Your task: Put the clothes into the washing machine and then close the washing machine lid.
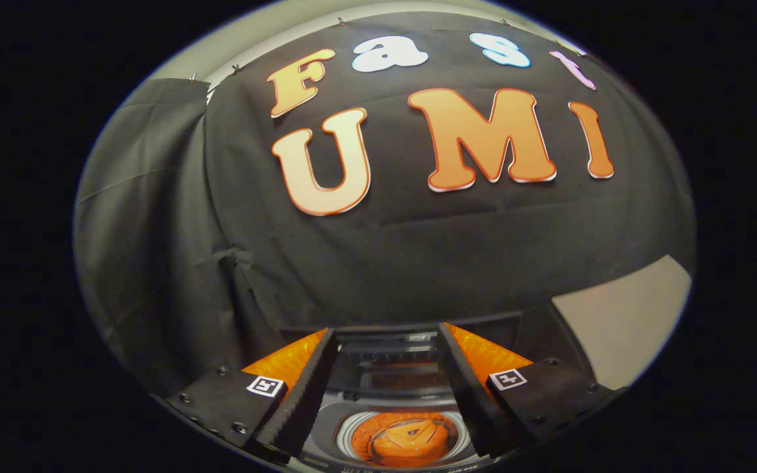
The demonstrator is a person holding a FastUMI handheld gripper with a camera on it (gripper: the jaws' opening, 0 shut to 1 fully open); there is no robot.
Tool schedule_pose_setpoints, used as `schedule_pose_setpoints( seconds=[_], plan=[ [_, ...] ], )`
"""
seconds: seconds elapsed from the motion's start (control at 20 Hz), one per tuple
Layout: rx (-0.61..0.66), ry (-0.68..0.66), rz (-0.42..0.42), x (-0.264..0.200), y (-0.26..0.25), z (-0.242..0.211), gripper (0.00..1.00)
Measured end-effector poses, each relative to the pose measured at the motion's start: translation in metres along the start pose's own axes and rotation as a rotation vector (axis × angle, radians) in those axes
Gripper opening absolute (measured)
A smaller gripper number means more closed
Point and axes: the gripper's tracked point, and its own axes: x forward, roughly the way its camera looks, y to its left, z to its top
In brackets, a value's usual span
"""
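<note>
The washing machine (391,420) sits low between the gripper's two fingers, seen from above, its round drum opening just ahead of and below them. Inside the drum lies an orange piece of clothing (408,441), bunched in the middle of the tub and touching nothing of the gripper. Behind the opening the machine's clear lid (388,368) stands raised, and an orange glow shows through it. The gripper (388,384) hangs above the machine with its fingers spread wide apart and nothing between them but the view down into the drum. Each finger carries a small square black-and-white marker (265,385) on its outer block; no other writing on the machine can be read. Beyond the lid hangs the black cloth wall (385,249) of the booth, and to the right of the machine a pale bare surface (621,315) shows past the cloth.
</note>
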Motion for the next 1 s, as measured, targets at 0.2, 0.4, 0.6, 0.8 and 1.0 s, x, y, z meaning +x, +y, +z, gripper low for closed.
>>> schedule_pose_setpoints(
  seconds=[0.2, 0.4, 0.6, 0.8, 1.0],
  plan=[
    [-0.011, -0.025, -0.049, 0.033, -0.021, 0.030, 0.98],
    [-0.010, 0.011, -0.085, 0.075, -0.043, 0.021, 0.98],
    [-0.013, 0.064, -0.105, 0.116, -0.059, 0.008, 0.98],
    [-0.031, 0.137, -0.142, 0.148, -0.075, -0.012, 0.98],
    [-0.042, 0.161, -0.173, 0.165, -0.084, -0.024, 0.98]
  ],
)
